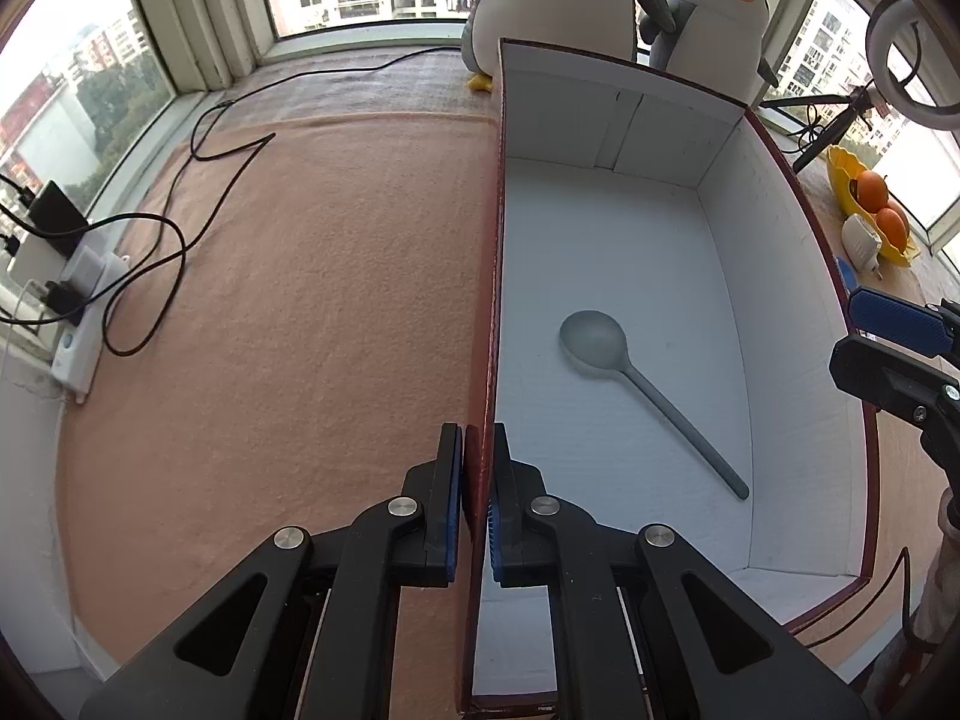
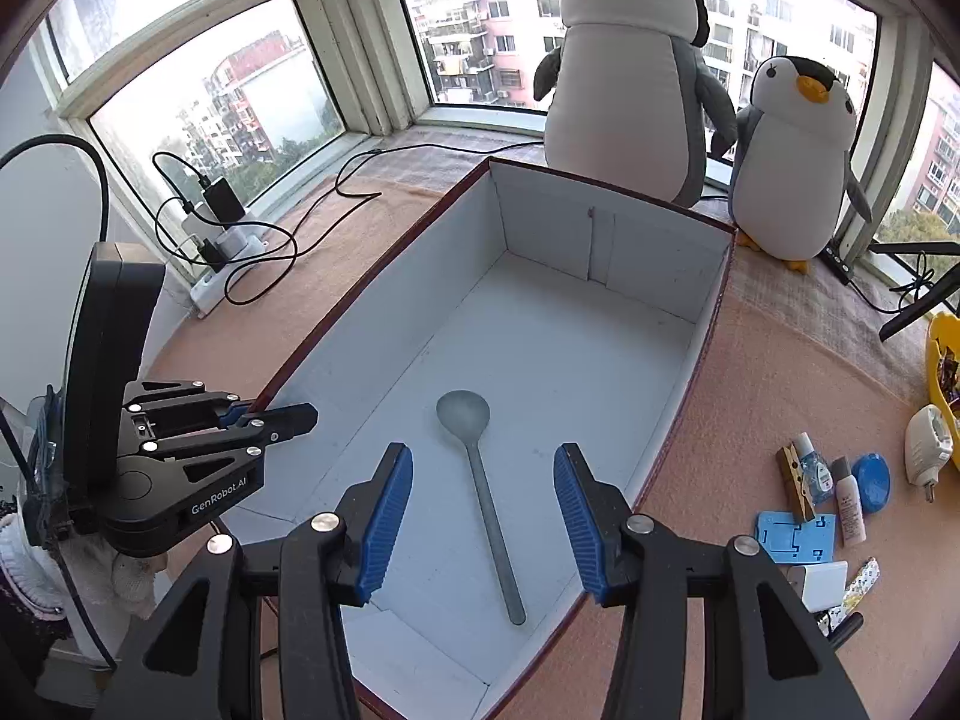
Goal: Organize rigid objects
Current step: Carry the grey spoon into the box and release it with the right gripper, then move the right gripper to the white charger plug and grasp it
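One open box (image 2: pixel 654 276). One grey spoon (image 2: pixel 480 480) inside it, ahead of the right fingers. Two plush penguins: one large (image 2: pixel 630 114), one small (image 2: pixel 792 174). Two oranges (image 1: pixel 879 204) in one yellow dish (image 1: pixel 840 165). One power strip (image 1: pixel 84 312). One clothespin (image 2: pixel 795 480). One round blue lid (image 2: pixel 871 483). Two small bottles (image 2: pixel 831 483).

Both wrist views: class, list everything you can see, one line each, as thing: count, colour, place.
box: one, red outside, white inside, on the pink cloth
spoon: one, grey, lying flat in the box
penguins: two, grey and white, behind the box
power strip: one, white, by the window
bowl: one, yellow, holding oranges, right of the box
small items: several, mixed colours, right of the box
left gripper: shut on the box wall
right gripper: open above the spoon
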A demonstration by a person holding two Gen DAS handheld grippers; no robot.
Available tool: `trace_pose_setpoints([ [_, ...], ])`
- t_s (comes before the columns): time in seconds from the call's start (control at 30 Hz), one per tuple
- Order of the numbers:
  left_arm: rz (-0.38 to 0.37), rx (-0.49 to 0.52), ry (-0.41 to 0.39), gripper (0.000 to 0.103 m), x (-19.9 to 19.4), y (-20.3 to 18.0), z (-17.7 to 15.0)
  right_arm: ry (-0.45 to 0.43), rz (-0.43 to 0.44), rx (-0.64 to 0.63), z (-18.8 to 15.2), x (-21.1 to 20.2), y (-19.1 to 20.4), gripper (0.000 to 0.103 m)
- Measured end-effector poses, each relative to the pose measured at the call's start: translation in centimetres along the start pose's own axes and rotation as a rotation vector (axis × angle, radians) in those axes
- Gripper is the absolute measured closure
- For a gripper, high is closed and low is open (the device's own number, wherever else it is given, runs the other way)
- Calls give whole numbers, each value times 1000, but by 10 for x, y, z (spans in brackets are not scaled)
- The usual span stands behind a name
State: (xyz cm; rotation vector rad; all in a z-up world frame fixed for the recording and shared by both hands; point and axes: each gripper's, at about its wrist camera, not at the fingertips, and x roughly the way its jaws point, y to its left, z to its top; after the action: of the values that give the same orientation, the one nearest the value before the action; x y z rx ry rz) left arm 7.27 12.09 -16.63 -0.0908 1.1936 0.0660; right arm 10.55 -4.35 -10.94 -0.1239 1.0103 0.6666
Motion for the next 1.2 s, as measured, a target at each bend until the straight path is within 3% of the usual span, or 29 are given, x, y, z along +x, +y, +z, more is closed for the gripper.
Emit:
trace_pose_setpoints([
  [0.6,-27,100,65,96,10,-1,10,-64,-159,336,-67,-55,-107,58],
  [1.2,-51,188,122,94,19,-4,13,-19,-309,569,-144,-67,-175,58],
])
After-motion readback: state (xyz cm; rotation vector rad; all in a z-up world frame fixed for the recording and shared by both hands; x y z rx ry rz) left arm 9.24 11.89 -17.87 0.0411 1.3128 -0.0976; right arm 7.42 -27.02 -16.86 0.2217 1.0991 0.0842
